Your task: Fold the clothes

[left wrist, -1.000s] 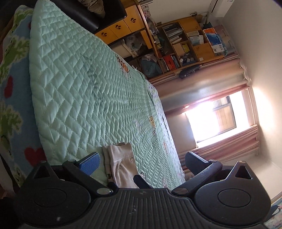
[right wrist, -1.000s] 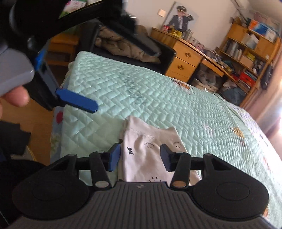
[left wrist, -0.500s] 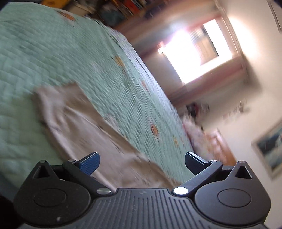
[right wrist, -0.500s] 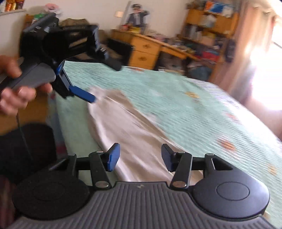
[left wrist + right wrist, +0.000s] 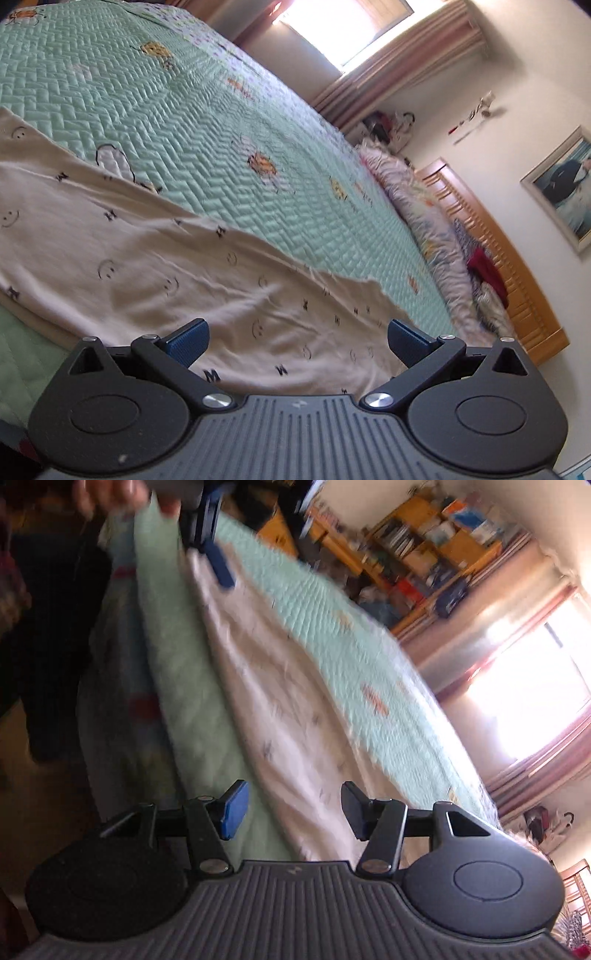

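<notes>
A: Left wrist view. The left gripper [image 5: 297, 341] has its fingers spread wide, holding nothing. The garment [image 5: 140, 258], pale with a smiley print, lies flat on the green quilt [image 5: 221, 155] directly under and ahead of the fingers, long axis slanting from upper left to lower right. Its ragged end sits near the right finger; open quilt lies beyond.

B: Right wrist view, blurred. The right gripper [image 5: 293, 808] is parted too, empty. The garment runs lengthwise away from it toward the left gripper at the far end. The bed edge is close on the left.

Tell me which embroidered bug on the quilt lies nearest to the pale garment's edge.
The orange bug mid-quilt lies nearest the garment; the yellow ones sit farther up or toward the pillows.
</notes>
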A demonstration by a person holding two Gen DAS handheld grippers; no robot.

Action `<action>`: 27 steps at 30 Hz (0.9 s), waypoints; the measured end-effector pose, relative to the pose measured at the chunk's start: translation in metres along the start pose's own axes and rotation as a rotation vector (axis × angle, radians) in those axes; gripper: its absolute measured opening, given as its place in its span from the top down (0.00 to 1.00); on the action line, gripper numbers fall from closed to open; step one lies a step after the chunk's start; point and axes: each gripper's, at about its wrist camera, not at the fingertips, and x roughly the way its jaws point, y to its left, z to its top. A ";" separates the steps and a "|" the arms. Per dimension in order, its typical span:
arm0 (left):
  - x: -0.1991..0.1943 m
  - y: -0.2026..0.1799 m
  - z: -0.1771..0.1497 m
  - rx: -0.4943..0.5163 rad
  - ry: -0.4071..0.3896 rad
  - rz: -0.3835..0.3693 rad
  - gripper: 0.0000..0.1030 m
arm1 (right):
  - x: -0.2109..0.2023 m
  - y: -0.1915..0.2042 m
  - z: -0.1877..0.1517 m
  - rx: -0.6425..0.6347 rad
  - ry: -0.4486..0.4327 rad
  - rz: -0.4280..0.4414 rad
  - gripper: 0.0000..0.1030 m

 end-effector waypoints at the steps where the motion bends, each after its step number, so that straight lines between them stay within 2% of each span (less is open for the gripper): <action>1: 0.002 -0.001 0.000 0.005 0.006 0.008 0.01 | 0.001 -0.003 -0.002 0.033 0.006 0.012 0.44; 4: 0.010 -0.010 -0.001 0.049 0.038 0.039 0.01 | 0.001 -0.023 -0.006 0.217 -0.003 0.063 0.43; 6: 0.019 -0.021 -0.004 0.103 0.072 0.050 0.01 | 0.005 -0.018 -0.011 0.149 0.015 0.049 0.42; 9: 0.028 -0.036 -0.009 0.186 0.124 0.042 0.01 | -0.002 -0.009 -0.023 0.056 -0.010 0.014 0.40; 11: 0.032 -0.041 -0.013 0.223 0.142 0.043 0.01 | -0.006 -0.011 -0.031 0.059 -0.007 -0.012 0.38; 13: 0.036 -0.040 -0.014 0.208 0.153 0.051 0.01 | -0.008 -0.021 -0.041 0.138 0.004 -0.031 0.37; 14: 0.038 -0.039 -0.013 0.193 0.158 0.052 0.01 | -0.012 -0.030 -0.051 0.243 0.003 -0.050 0.37; 17: 0.044 -0.045 -0.012 0.195 0.170 0.056 0.01 | -0.034 -0.063 -0.092 0.665 -0.009 -0.125 0.37; 22: 0.061 -0.078 -0.016 0.299 0.201 0.051 0.01 | -0.072 -0.114 -0.163 1.367 -0.028 -0.255 0.32; 25: 0.073 -0.098 -0.021 0.357 0.222 0.038 0.01 | -0.086 -0.119 -0.205 1.602 -0.068 -0.312 0.32; 27: 0.080 -0.106 -0.025 0.360 0.236 0.029 0.01 | -0.091 -0.123 -0.230 1.720 -0.105 -0.333 0.32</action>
